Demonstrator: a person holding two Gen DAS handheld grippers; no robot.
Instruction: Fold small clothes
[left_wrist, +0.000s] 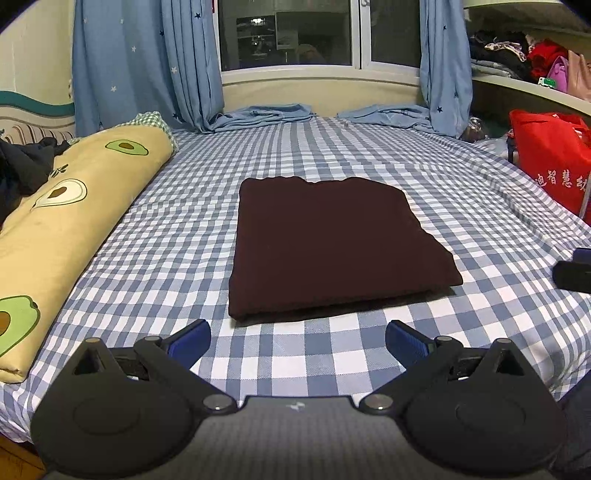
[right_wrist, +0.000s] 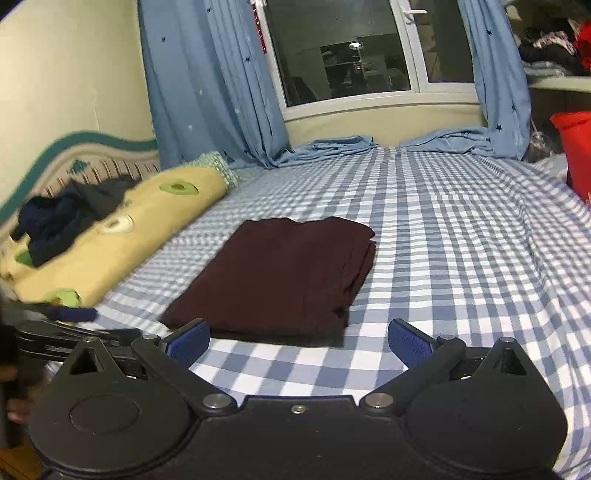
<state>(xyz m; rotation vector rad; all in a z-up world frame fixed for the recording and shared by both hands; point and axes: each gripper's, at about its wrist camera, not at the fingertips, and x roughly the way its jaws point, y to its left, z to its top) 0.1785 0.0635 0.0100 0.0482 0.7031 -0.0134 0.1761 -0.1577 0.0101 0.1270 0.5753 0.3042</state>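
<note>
A dark maroon garment (left_wrist: 328, 243) lies folded into a neat rectangle on the blue-and-white checked bed sheet (left_wrist: 303, 362). My left gripper (left_wrist: 297, 341) hovers open just short of its near edge, nothing between the blue pads. In the right wrist view the same garment (right_wrist: 280, 277) shows stacked layers along its right side. My right gripper (right_wrist: 299, 341) is open and empty, close to the garment's near edge. The right gripper's tip (left_wrist: 570, 271) shows at the right edge of the left wrist view. The left gripper (right_wrist: 70, 328) appears at the left of the right wrist view.
A yellow avocado-print rolled quilt (left_wrist: 62, 221) lies along the bed's left side with dark clothes (right_wrist: 70, 218) on it. Blue curtains (left_wrist: 144, 62) hang at the window and pool on the far bed end. A red bag (left_wrist: 550, 162) stands at the right; shelves hold piled clothes.
</note>
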